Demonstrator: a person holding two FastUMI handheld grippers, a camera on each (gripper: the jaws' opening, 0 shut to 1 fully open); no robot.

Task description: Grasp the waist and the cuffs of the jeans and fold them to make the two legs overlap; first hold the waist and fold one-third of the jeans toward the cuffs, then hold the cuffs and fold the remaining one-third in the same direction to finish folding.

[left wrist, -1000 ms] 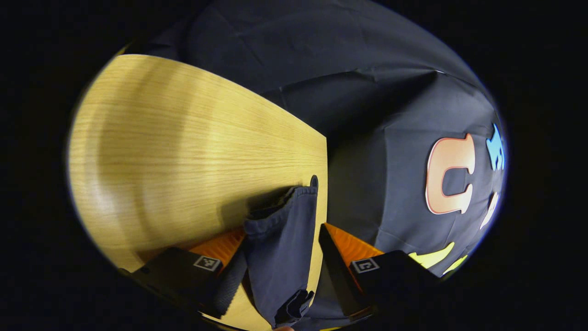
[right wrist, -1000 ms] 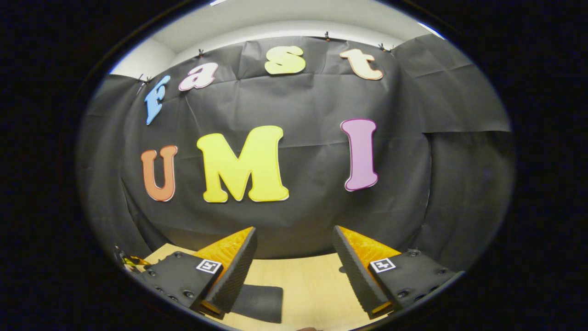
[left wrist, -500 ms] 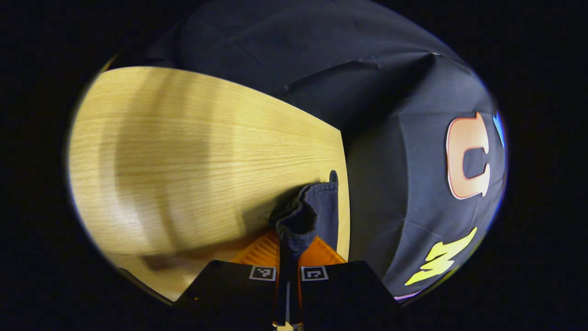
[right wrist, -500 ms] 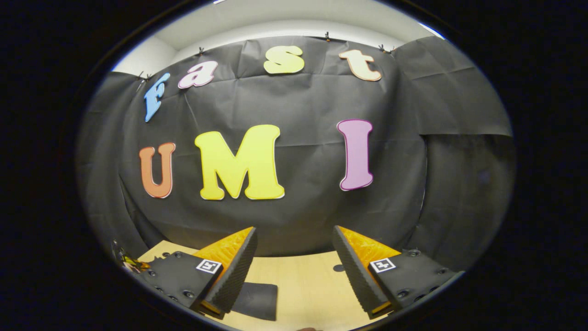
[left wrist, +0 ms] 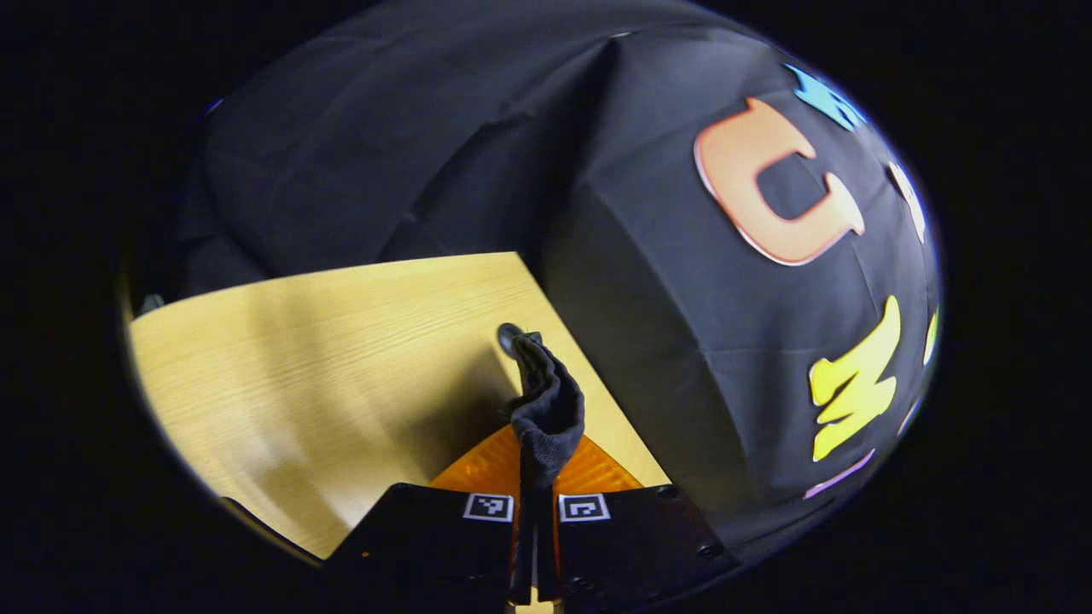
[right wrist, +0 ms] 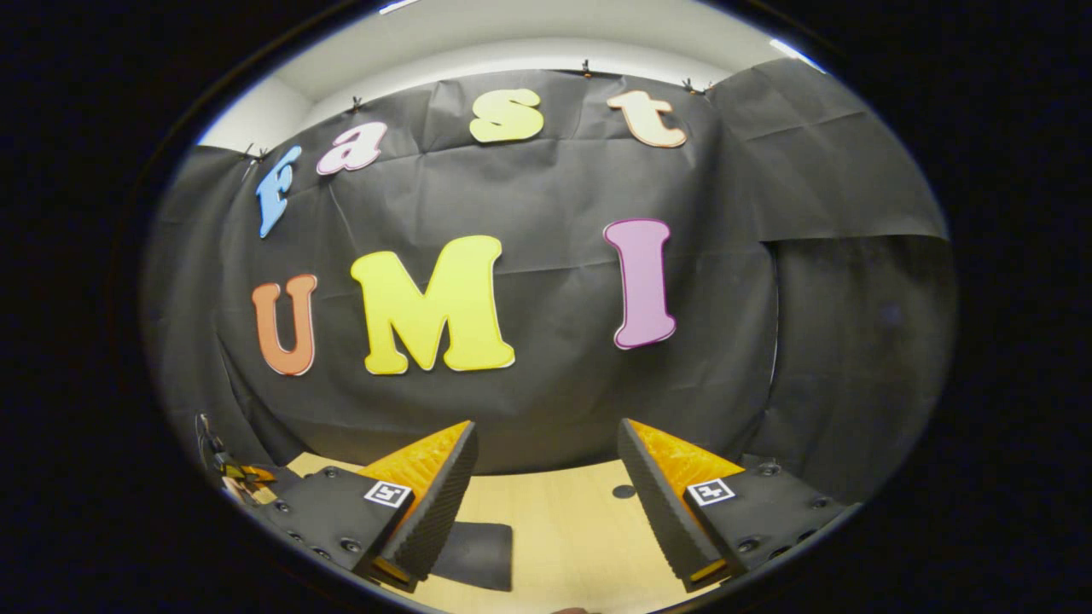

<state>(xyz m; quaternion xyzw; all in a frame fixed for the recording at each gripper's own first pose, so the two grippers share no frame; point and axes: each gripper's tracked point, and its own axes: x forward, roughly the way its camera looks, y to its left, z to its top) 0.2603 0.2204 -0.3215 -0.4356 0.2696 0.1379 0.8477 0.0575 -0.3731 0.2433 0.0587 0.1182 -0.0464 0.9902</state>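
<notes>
In the left gripper view, my left gripper (left wrist: 539, 456) is shut on a bunched end of the dark blue jeans (left wrist: 548, 405). The pinched cloth stands up from between the closed fingers, over the far corner of the wooden table (left wrist: 324, 358). I cannot tell whether this end is a cuff or the waist. In the right gripper view, my right gripper (right wrist: 546, 435) stands open above the table (right wrist: 554, 537), with nothing between its fingers. A flat dark piece of the jeans (right wrist: 479, 556) lies on the table below and behind its left finger (right wrist: 435, 503).
The black cloth wall (right wrist: 546, 409) closes off the table's far edge just ahead of the right gripper. A small round hole (left wrist: 509, 335) sits near the table corner, also visible as a hole (right wrist: 624, 491) in the right gripper view. Bare wood spreads left of the left gripper.
The left gripper went from open around the jeans end to shut on it, then swung, so its view turned toward the wall and the cloth bunched up. The right gripper barely moved.
</notes>
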